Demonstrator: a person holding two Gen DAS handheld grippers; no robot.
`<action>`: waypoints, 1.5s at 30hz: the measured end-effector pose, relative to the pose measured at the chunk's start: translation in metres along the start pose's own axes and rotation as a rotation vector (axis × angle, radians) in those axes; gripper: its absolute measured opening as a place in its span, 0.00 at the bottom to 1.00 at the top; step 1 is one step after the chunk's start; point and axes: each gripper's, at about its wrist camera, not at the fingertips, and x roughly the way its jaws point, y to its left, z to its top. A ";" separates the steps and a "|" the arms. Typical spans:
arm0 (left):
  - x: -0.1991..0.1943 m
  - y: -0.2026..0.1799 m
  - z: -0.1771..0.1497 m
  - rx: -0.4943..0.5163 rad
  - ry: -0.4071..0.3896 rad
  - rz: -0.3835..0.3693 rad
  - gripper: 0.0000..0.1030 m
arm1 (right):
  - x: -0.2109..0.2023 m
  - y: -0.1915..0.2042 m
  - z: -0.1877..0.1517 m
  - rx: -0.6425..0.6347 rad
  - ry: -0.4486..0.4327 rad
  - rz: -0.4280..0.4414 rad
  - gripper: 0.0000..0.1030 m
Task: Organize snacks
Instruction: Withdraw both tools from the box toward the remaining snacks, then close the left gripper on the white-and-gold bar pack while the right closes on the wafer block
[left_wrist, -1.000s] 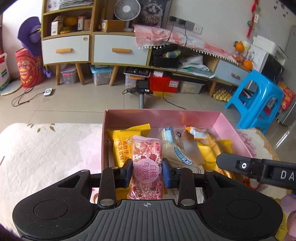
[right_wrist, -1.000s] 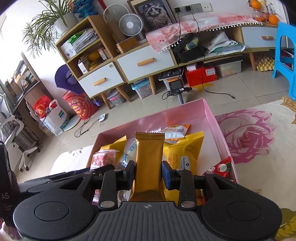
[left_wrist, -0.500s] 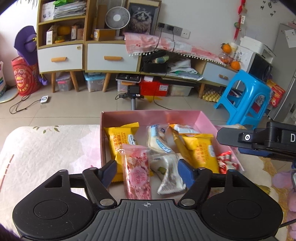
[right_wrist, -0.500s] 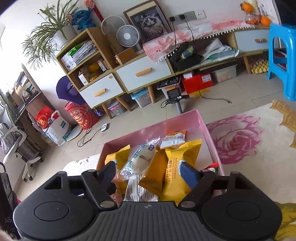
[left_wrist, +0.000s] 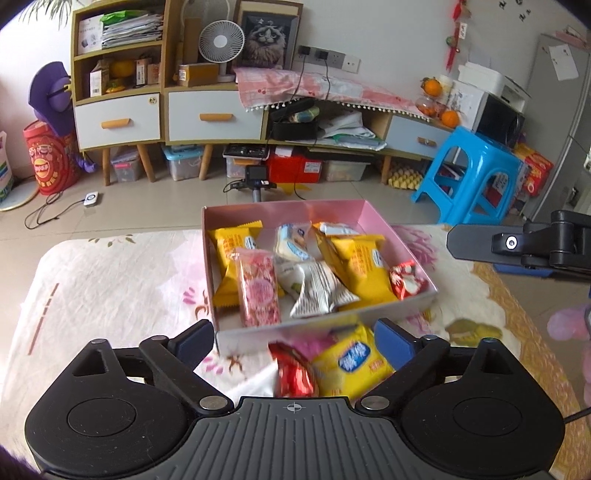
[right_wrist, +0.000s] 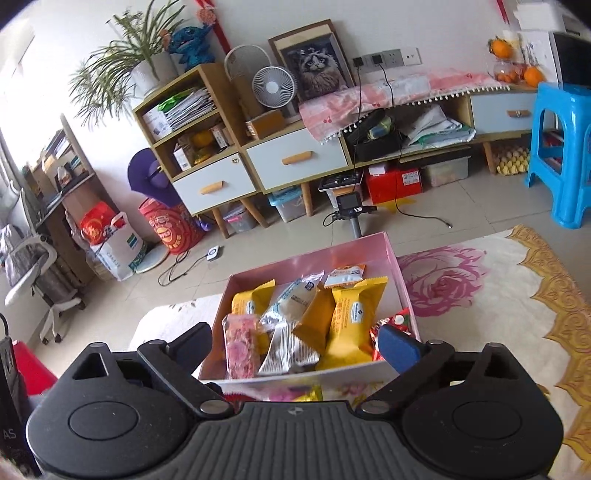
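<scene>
A pink box (left_wrist: 280, 214) on the flowered cloth holds several snack packets. Among them are a pink packet (left_wrist: 258, 291) at its near left and yellow packets (left_wrist: 354, 266). My left gripper (left_wrist: 293, 339) hangs just short of the box's near wall, its jaws opening with nothing between them. In the right wrist view, a golden-brown bar (right_wrist: 317, 314) lies in the box (right_wrist: 295, 266) beside the pink packet (right_wrist: 240, 343). My right gripper (right_wrist: 295, 343) hovers over the near edge, jaws also opening and empty. It also shows at the right edge (left_wrist: 517, 247).
Loose on the cloth (left_wrist: 110, 280) in front of the box lie a red wrapper (left_wrist: 291, 373) and a yellow packet (left_wrist: 351, 363). On the floor beyond stand a small camera on a stand (left_wrist: 256, 175), a blue stool (left_wrist: 476, 173) and low cabinets (left_wrist: 214, 118).
Left jaws let go of the pink packet and right jaws let go of the golden-brown bar; both now lie in the box. Both grippers drew back and rose, jaws spreading wide.
</scene>
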 end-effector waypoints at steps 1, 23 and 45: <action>-0.005 -0.001 -0.004 0.007 -0.001 0.001 0.94 | -0.004 0.002 -0.002 -0.015 -0.001 -0.001 0.90; -0.037 0.032 -0.081 0.004 0.042 0.056 0.97 | -0.031 0.000 -0.077 -0.232 0.005 -0.060 0.93; -0.024 0.043 -0.108 0.021 0.057 0.023 0.97 | -0.013 0.007 -0.126 -0.409 0.104 -0.094 0.93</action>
